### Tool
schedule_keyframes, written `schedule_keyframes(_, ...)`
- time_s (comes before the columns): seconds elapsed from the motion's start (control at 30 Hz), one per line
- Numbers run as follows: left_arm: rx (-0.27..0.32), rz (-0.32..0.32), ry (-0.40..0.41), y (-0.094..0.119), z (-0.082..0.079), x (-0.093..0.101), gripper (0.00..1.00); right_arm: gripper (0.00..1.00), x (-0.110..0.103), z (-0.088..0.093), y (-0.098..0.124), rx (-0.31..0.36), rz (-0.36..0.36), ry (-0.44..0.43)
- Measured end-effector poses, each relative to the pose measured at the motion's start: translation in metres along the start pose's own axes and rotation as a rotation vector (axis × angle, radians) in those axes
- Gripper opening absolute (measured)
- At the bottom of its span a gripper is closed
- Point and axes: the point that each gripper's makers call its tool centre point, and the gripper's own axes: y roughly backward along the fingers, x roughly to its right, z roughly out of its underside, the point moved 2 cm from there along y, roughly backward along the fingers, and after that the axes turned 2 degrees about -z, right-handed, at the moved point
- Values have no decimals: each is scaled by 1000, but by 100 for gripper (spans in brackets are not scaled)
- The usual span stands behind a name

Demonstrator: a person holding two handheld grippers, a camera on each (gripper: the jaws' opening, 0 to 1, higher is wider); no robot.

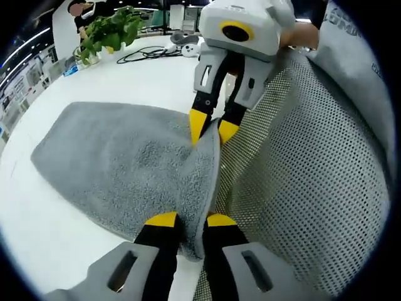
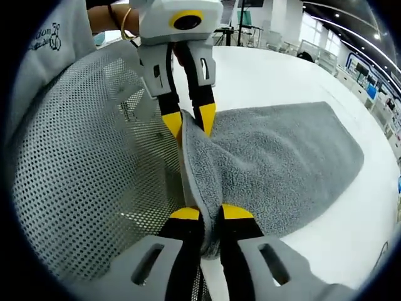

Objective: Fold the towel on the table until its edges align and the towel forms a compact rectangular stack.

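White worktop (image 1: 125, 81) carries a grey towel (image 1: 119, 163), both grippers' jaws clamped on its edge; a potted plant (image 1: 111, 31) stands in the left gripper view.

The towel's (image 1: 125, 169) pinched edge vanishes between the left gripper (image 1: 190, 219) tips. Behind the mesh chair back (image 1: 301, 175), the table's (image 1: 62, 244) near edge is hidden.

Left tongs (image 1: 191, 221) and right tongs (image 2: 210, 213) both clamped shut (facing each other).
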Motion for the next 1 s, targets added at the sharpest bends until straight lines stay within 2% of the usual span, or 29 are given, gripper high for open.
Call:
schedule_keyframes(0.2,-27,-12,-24,-1,-1,-3,11,6,0,-2,2,4,-5,13)
schedule_keyframes(0.3,-6,-41,-24,2,-2,-6,11,6,1,-5,6,10,-7,13)
schedule_keyframes(0.47,23,-102,-27,13,-7,-10,10,5,5,-16,16,51,30,41)
schedule_keyframes(0.53,36,-123,-30,20,-12,-13,10,5,9,-18,17,67,41,42)
schedule_keyframes(0.7,78,-177,-37,40,-25,-24,10,5,22,-40,39,136,90,27)
schedule_keyframes(0.83,100,-214,-52,53,-36,-35,10,5,31,-53,51,158,117,37)
schedule_keyframes(1.0,124,-232,-62,66,-48,-42,10,5,40,-64,65,184,133,50)
